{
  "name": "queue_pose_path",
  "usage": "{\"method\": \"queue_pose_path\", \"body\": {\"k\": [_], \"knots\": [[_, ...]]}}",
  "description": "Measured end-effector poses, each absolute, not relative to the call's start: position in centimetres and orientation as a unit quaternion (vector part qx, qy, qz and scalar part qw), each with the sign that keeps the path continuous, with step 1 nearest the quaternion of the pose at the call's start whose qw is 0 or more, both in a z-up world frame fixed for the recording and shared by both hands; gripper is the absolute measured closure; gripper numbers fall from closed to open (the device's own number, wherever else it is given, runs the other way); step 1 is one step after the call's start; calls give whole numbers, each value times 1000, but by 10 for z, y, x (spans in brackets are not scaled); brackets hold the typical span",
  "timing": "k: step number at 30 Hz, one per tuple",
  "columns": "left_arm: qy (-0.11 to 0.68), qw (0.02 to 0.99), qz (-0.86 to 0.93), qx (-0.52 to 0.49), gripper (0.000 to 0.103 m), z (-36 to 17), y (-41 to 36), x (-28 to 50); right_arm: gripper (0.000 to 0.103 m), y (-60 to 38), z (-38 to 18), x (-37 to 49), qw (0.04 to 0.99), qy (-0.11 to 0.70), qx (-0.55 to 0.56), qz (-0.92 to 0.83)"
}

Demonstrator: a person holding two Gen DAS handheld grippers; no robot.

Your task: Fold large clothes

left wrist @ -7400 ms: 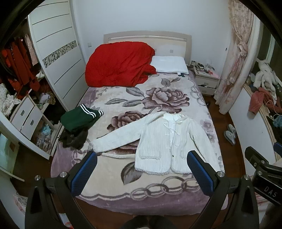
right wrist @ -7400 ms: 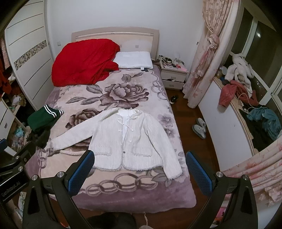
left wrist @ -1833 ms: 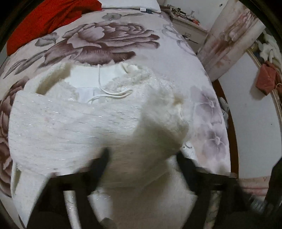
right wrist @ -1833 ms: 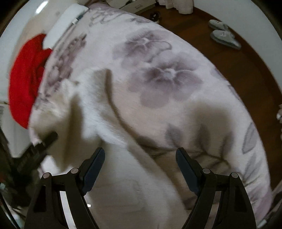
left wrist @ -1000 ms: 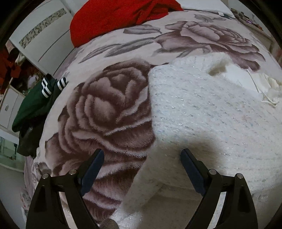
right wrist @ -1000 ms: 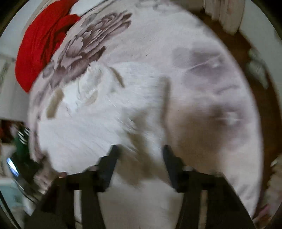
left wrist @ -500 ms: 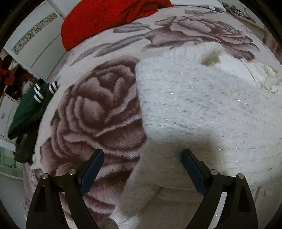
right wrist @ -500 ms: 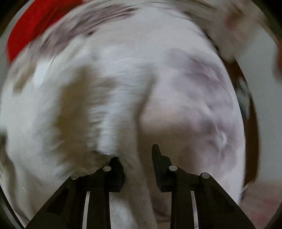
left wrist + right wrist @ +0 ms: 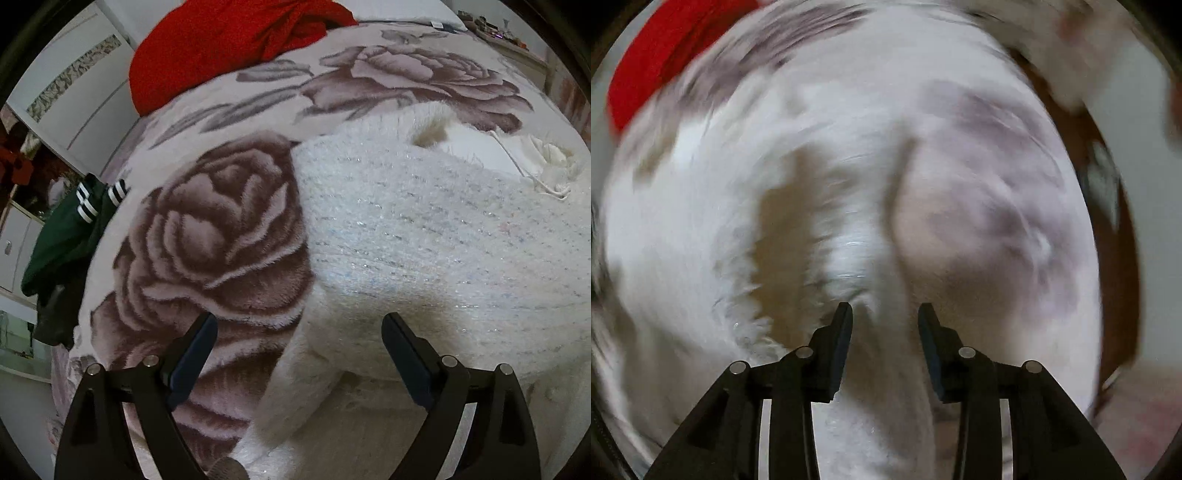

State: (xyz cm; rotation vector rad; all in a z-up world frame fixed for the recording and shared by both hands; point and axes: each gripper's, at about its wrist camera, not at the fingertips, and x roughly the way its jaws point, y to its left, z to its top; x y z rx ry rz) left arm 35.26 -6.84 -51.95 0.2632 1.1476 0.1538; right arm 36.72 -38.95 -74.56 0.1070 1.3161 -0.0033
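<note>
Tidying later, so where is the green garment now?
In the left wrist view, the green garment lies at the bed's left edge, left of the white cardigan, by the wardrobe.

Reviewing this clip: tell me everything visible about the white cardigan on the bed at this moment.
The white cardigan is a fuzzy, ribbed knit with faint glittery threads, a fluffy neckline and thin white drawstrings near the collar. It lies on the rose-print blanket, with a sleeve folded across its body. The left gripper is open over its near edge. In the blurred right wrist view, the right gripper straddles a ridge of its fabric, jaws narrowed; contact is unclear.
</note>
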Motion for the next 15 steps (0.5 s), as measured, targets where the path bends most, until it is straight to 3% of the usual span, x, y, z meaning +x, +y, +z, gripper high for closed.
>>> {"method": "queue_pose_path", "body": {"k": [2, 3, 4, 11, 15], "knots": [[536, 831, 76, 132, 11, -520, -70, 352, 65, -368, -753, 378, 795, 605, -32, 1], [535, 830, 76, 136, 11, -521, -71, 353, 77, -366, -754, 382, 802, 596, -45, -2], [535, 830, 75, 138, 11, -523, -71, 354, 82, -371, -754, 387, 809, 587, -27, -5], [543, 827, 76, 122, 11, -534, -56, 357, 82, -468, -782, 371, 772, 560, 285, -98], [549, 824, 76, 121, 11, -535, -56, 358, 81, -470, -790, 369, 761, 575, 286, -94]]}}
